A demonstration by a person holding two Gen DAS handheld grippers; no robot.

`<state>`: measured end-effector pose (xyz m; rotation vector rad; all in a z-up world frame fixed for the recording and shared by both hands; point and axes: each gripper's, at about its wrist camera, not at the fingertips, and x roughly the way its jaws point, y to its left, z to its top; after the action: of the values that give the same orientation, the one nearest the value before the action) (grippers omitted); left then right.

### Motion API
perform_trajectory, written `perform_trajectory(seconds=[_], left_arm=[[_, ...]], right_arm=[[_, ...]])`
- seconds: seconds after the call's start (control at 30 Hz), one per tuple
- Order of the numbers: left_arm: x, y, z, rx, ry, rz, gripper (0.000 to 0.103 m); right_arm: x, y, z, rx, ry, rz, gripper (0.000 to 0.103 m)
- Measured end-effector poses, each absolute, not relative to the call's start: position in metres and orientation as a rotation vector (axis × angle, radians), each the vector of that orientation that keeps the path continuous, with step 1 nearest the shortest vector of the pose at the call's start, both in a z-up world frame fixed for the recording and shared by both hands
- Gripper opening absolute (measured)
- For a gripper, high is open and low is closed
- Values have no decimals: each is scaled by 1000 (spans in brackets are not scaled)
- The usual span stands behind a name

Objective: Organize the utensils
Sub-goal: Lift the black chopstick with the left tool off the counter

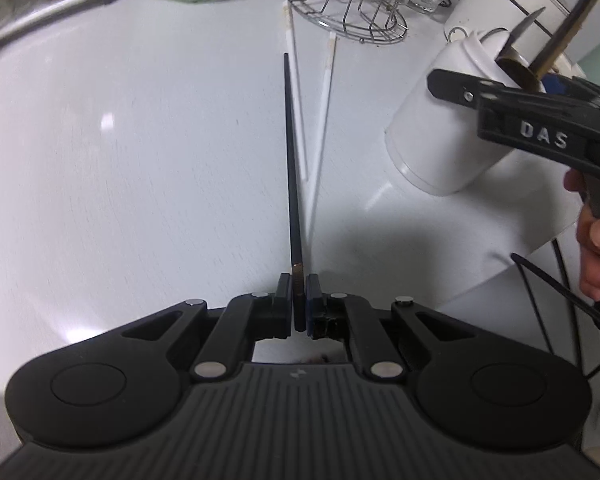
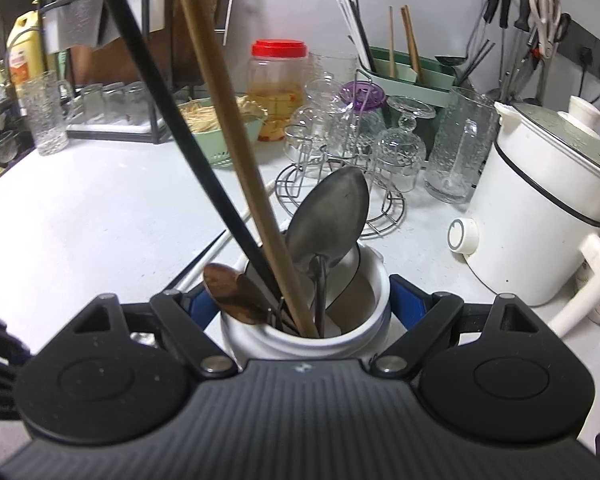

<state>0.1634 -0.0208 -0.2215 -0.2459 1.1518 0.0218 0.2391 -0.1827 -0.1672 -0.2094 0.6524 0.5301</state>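
My left gripper (image 1: 299,289) is shut on the end of a black chopstick (image 1: 291,168), which points away over the white counter. Two white chopsticks (image 1: 323,96) lie on the counter just beyond it. My right gripper (image 2: 306,304) is shut on a white utensil jar (image 2: 364,280), which it holds tilted; the jar (image 1: 440,120) appears at the right of the left wrist view. In the jar stand a black chopstick (image 2: 172,120), a brown chopstick (image 2: 236,140), a steel spoon (image 2: 332,212) and a copper spoon (image 2: 228,292).
A wire glass rack (image 2: 340,204) with upturned glasses stands behind the jar. A white electric pot (image 2: 540,216) sits at the right. A green basket (image 2: 220,136), a red-lidded jar (image 2: 278,88) and a green utensil holder (image 2: 420,76) line the back. A hand (image 1: 596,256) grips the right tool.
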Motion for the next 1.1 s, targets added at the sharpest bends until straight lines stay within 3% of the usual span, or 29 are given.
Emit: perform_trajectory(seconds=[0.57,0.67,0.73,1.1], left_arm=[[135,-46,-230,-316,1218,37,7],[135,-45,-230,-332,1233,23,16],[133,-44,-233,-342,1245,24,40],[136,-44,-247,-329,1267,20,38]], right_arm=[[241,-192,-168,-229,639,613,89],[241,-192,-168,-230,643,617,89],[241,-192,-168,-228,642,617,89],[241,-192,-167,-231,647,618,89]])
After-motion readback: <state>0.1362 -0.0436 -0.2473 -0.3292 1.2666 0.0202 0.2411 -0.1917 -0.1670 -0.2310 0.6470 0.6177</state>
